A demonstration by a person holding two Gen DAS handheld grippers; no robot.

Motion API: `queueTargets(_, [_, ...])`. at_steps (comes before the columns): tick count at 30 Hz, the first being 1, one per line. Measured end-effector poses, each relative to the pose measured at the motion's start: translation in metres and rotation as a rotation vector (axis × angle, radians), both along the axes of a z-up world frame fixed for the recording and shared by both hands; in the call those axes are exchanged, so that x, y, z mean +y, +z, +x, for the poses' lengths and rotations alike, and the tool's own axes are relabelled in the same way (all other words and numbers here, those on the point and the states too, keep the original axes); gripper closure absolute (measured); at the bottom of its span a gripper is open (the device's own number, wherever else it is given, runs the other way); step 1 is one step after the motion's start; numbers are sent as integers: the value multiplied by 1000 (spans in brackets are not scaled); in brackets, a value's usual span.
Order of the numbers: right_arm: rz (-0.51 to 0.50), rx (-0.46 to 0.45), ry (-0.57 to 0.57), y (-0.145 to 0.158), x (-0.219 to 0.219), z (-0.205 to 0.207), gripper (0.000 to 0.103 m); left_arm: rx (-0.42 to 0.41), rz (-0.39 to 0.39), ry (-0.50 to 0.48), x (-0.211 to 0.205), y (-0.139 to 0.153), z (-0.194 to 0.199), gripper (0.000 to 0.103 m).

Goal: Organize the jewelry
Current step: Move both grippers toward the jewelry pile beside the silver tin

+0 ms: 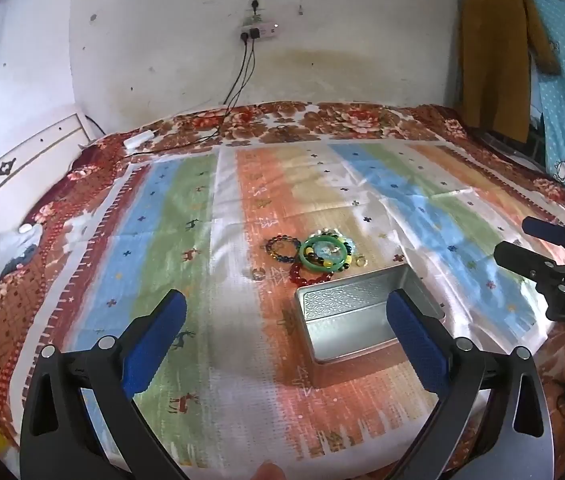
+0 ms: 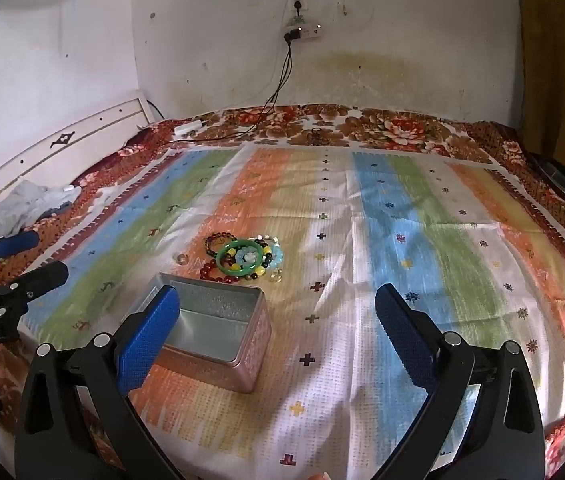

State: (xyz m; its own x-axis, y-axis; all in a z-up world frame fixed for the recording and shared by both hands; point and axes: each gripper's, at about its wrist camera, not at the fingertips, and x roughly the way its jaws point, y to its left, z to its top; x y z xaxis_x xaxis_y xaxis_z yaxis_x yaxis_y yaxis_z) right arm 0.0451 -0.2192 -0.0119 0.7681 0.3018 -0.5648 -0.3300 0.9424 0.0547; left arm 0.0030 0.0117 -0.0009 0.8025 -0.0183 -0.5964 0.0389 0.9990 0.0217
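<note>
1. Metal tin (image 1: 366, 320) is sitting empty on striped cloth (image 1: 186, 216); nothing sorted yet
2. Jewelry pile (image 1: 314, 254) w/ green bangle (image 2: 242, 258) is lying just beyond tin, untouched
3. Left gripper (image 1: 286, 336) & right gripper (image 2: 278, 328) are hovering fully open, holding nothing

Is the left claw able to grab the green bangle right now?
Probably yes. The left claw is wide open and empty, and nothing stands between it and the green bangle. The open metal tin sits just off to one side. The bangle lies on other bracelets, so they may shift.
</note>
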Motion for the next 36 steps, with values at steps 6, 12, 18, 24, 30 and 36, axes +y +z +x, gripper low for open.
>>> queueTargets(6, [-16,5,-9,-8,2,-3,4,-4,24,4,-3,-1,0,5])
queueTargets(12, [-15,29,19,-6,4,1,4,7,0,7,-2,-2,-1,5])
queueTargets(18, [-7,34,46,-6,6,-1,4,30,5,18,-1,-5,2,5])
queueTargets(24, [1,35,51,-6,7,-1,4,28,-2,43,1,-4,1,5])
queueTargets(30, [-6,24,25,-4,6,-1,4,31,7,63,3,-5,2,5])
queueTargets(36, [7,45,24,-5,3,5,4,27,-25,72,7,-4,4,5])
